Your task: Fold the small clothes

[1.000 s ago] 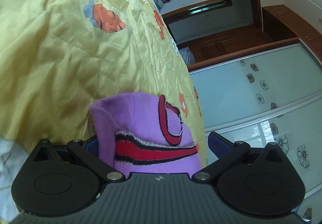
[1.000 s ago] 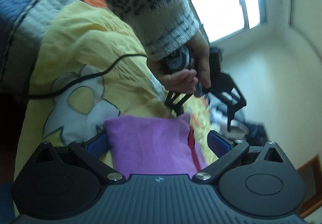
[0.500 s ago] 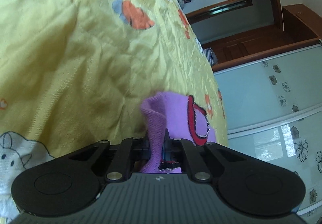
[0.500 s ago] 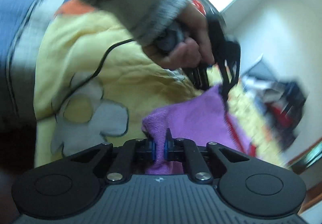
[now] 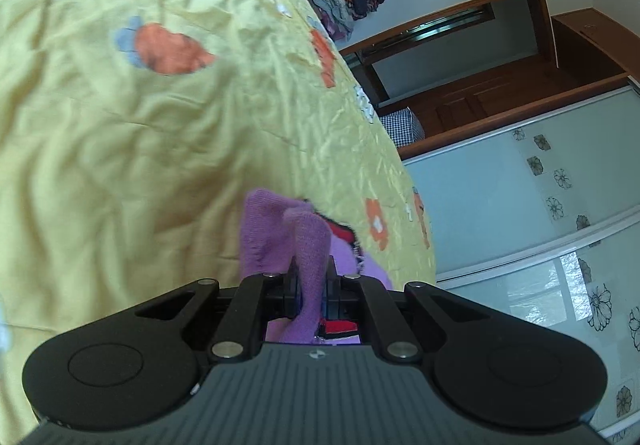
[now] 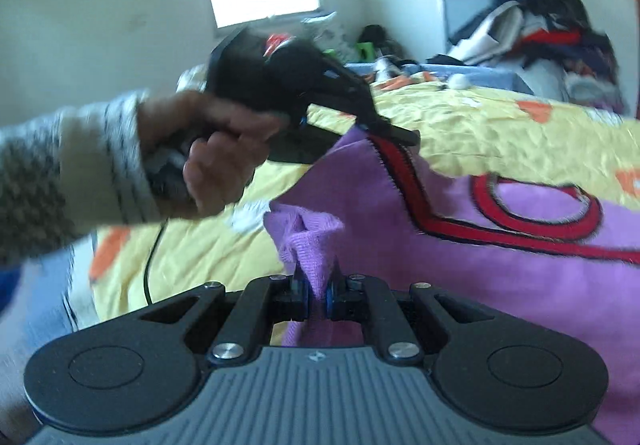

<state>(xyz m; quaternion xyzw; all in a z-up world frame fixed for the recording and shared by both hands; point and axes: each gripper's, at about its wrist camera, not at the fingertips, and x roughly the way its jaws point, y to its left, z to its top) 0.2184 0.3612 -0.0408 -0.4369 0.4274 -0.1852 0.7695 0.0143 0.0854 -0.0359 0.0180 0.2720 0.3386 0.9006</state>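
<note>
The right gripper and left gripper are each clenched on a bunched edge of the purple garment, which is stretched between the 2 above the yellow bedsheet, its length running gripper to gripper.

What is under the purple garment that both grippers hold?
Under the purple garment lies the yellow bedsheet with orange prints. What the cloth itself covers cannot be seen.

Yellow bedspread carries purple garment, clothes pile
</note>
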